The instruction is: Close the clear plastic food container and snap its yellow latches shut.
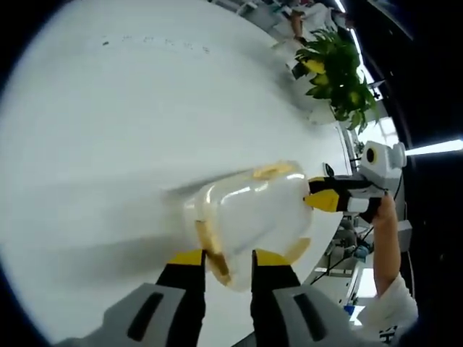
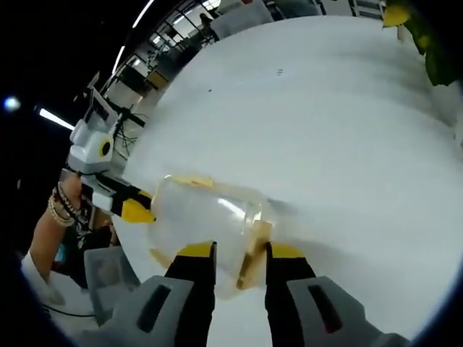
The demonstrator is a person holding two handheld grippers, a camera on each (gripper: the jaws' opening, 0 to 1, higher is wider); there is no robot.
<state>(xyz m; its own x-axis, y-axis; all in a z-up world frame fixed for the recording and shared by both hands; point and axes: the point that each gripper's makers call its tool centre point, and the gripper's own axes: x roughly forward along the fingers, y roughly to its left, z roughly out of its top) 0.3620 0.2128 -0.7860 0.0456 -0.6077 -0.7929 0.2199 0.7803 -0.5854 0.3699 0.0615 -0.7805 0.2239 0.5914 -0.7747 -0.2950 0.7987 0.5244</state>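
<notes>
In the left gripper view the left gripper (image 1: pixel 228 262) rises from the bottom edge, its two yellow-tipped jaws set apart and pressed on either side of the near end of the clear plastic food container (image 1: pixel 253 213), clamping it there. The container lies on the white counter (image 1: pixel 145 123) near its edge, with the lid on, and yellow latches show at several sides: one yellow latch (image 1: pixel 273 171) on the far long side and another at the near end between the jaws. From the right the right gripper (image 1: pixel 323 196) comes in, its yellow tips touching the container's far end, held by a person's hand (image 1: pixel 382 213) in a white sleeve. A green plant (image 1: pixel 336 72) stands at the back of the counter. In the right gripper view the right gripper (image 2: pixel 239 264) comes up from below, its jaws standing apart and clamped on the container (image 2: pixel 206 220) at its near end, where a yellow latch (image 2: pixel 255 253) sits between them. The left gripper (image 2: pixel 134 210) touches the opposite end from the left, and an arm with bracelets (image 2: pixel 61 210) is behind it.
</notes>
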